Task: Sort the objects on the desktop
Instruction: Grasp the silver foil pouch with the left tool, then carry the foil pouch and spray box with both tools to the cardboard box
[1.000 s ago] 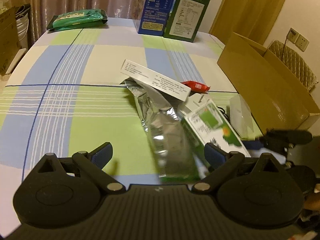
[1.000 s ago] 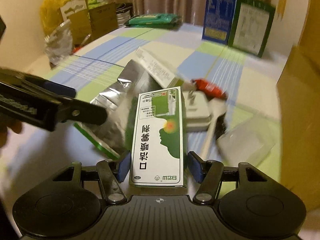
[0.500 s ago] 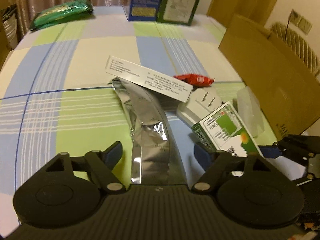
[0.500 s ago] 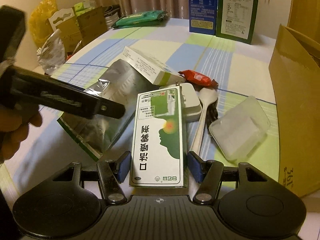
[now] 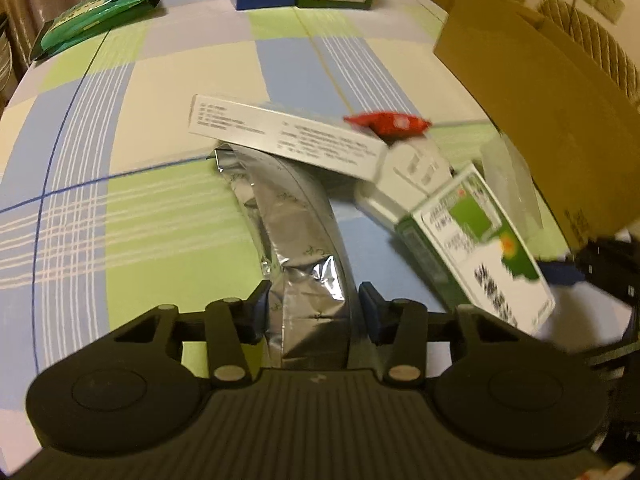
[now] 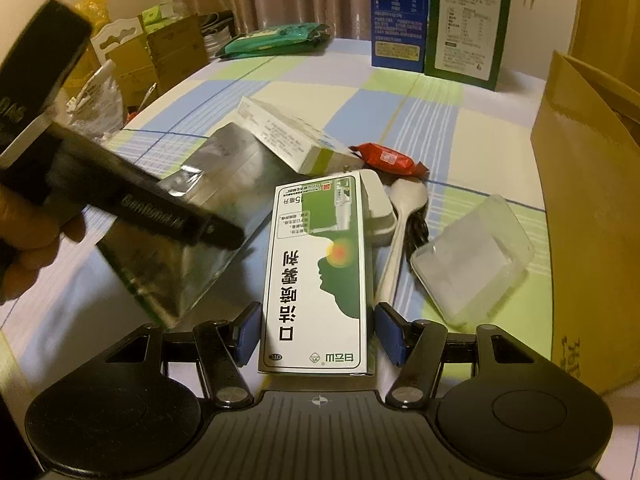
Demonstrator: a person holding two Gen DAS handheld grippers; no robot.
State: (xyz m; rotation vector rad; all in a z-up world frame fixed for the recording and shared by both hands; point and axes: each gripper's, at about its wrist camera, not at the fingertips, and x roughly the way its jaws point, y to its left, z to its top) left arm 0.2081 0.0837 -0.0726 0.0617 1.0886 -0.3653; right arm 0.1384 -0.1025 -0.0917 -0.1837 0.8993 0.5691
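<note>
My left gripper [image 5: 312, 310] has its fingers on both sides of the near end of a crumpled silver foil pouch [image 5: 296, 236] lying on the checked tablecloth; whether they press it is unclear. My right gripper [image 6: 318, 334] is shut on a green-and-white medicine box [image 6: 320, 268], also in the left wrist view [image 5: 476, 248]. A long white box [image 5: 280, 134] lies across the pouch's far end. A red wrapped candy [image 5: 386, 122], a white plug adapter [image 5: 408, 176], a white spoon [image 6: 400, 232] and a clear plastic box [image 6: 472, 256] lie close by.
An open cardboard carton [image 5: 552, 120] stands at the table's right edge. A blue carton [image 6: 400, 12] and a green carton [image 6: 466, 24] stand at the far end, with a green packet [image 5: 96, 16] at far left. Boxes and bags [image 6: 132, 60] stand beyond the table.
My left gripper moved forward over the foil pouch and its fingers closed in from wide open to the pouch's sides. My right gripper kept hold of the medicine box.
</note>
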